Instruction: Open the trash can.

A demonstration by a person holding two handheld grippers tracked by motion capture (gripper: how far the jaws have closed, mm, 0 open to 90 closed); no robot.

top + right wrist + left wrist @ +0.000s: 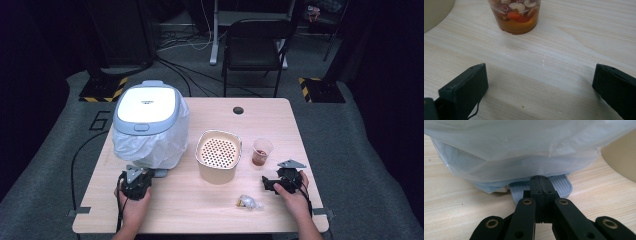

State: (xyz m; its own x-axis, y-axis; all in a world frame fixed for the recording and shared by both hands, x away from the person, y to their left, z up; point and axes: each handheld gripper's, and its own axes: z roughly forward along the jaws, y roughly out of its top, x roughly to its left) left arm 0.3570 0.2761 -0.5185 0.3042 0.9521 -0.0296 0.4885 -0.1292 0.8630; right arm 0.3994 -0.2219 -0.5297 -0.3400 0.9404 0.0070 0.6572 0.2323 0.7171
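High view: upright cup (262,151), mouth upward.

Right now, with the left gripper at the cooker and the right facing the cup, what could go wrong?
1. The left gripper, fingers shut, sits on the grey tab under the plastic bag; the bag could snag.
2. The cup holds liquid with no lid visible; the open right gripper could tip it.

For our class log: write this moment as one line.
left gripper: shut, at cooker's pedal | right gripper: open, facing cup
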